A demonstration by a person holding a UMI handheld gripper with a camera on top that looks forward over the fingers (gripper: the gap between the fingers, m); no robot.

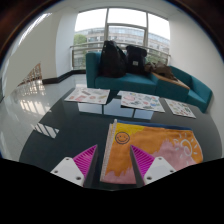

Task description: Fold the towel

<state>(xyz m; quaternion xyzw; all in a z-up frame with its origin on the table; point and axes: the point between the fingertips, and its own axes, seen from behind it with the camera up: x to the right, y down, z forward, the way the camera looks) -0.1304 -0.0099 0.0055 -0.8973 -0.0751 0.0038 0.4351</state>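
Observation:
An orange and pink towel (150,147) with a yellow smiley face near its far left corner lies flat on the dark glass table (60,125). My gripper (112,163) hovers over the towel's near left edge. Its two fingers stand apart, and the magenta pads (84,158) show at each side with the towel's edge lying between them on the table. The left finger is over the bare table just off the towel; the right finger is over the towel. Nothing is pressed between the fingers.
Three more printed cloths lie along the table's far side: one at the left (87,96), one in the middle (140,101), one at the right (181,107). A teal sofa (190,88) with dark bags (120,60) stands beyond, before a window.

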